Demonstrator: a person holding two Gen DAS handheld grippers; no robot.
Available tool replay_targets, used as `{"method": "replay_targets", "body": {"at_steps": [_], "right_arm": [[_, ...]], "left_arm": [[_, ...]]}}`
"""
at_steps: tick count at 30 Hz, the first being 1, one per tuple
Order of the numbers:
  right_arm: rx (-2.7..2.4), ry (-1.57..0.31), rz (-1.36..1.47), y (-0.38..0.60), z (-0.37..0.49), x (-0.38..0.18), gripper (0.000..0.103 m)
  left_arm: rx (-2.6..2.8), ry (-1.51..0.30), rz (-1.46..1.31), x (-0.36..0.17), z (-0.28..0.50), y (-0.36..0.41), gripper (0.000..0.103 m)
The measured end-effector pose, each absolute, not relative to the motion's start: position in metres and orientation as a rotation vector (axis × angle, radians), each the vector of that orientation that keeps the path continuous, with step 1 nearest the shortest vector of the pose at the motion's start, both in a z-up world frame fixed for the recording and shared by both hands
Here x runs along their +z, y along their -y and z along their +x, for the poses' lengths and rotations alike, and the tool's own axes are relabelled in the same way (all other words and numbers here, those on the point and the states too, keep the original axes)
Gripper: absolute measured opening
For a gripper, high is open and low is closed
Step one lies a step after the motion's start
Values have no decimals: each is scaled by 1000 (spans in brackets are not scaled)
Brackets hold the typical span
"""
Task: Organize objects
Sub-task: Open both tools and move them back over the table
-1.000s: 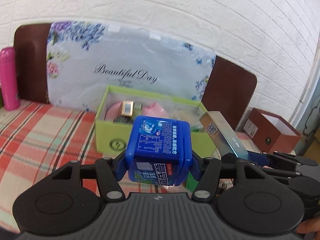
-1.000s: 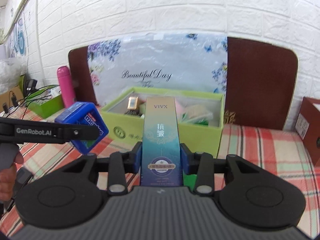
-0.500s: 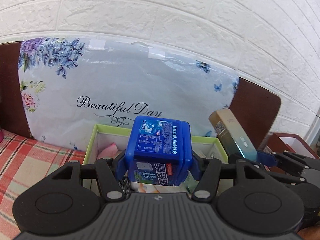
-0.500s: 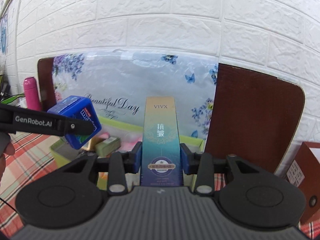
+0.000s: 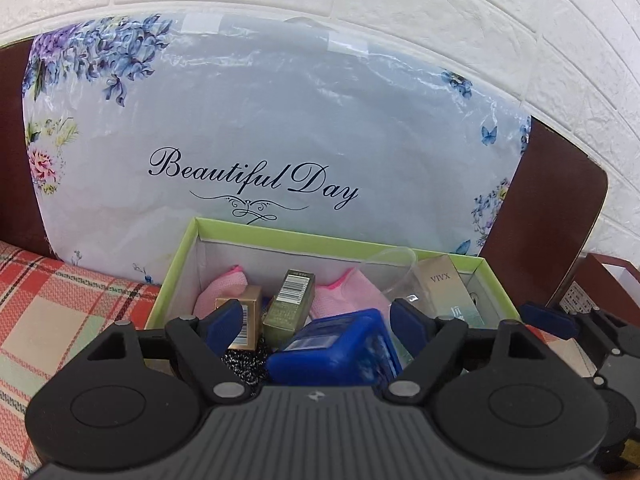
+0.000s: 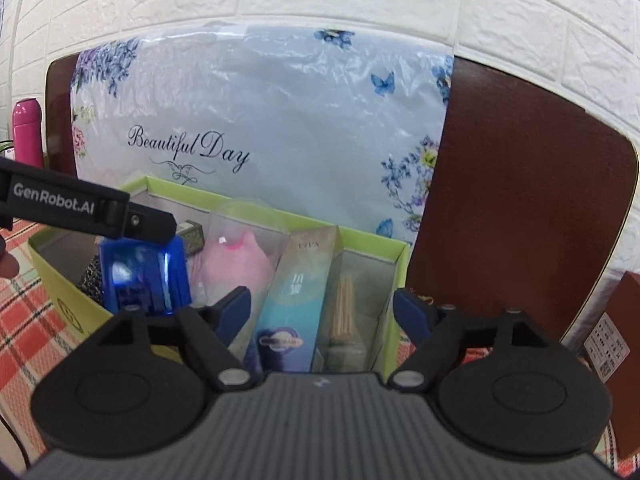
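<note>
Now both grippers, left and right, have just spread open; the glossy blue tub and slim carton lie in the green cardboard box on plaid cloth.

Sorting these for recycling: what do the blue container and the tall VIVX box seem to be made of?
Blue container: probably hard plastic, glossy, with rounded moulded edges and a bright glare spot. VIVX box: likely coated cardboard, with sharp folded edges and a smooth printed sheen.

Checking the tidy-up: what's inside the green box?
In the green box: blue container, VIVX carton, pink items, small cartons, toothpicks. The bottom is covered.
</note>
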State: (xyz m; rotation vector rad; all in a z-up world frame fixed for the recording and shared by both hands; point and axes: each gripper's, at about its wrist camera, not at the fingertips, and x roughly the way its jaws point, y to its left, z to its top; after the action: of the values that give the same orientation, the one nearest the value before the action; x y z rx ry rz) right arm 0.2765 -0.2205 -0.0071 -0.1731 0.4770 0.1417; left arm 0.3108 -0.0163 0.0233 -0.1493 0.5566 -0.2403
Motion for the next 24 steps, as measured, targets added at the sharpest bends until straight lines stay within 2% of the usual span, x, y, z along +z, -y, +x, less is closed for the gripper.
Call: {"method": "replay_targets", "body": {"at_steps": [4,9,19,24], "right_arm": [[143,-469,-135,225,266,1,88],[131,-437,-134,226,242,19,103],[134,-418,-141,227,169,48,103],[123,-416,-94,234,126,48,103]], "left_arm": [[-242,-555,-142,28,301,19,84],[-235,-542,-163,42,277,21,84],[-220,-509,-160,72,200,26,84],[-212,-521,-127,69,159,29,84]]}}
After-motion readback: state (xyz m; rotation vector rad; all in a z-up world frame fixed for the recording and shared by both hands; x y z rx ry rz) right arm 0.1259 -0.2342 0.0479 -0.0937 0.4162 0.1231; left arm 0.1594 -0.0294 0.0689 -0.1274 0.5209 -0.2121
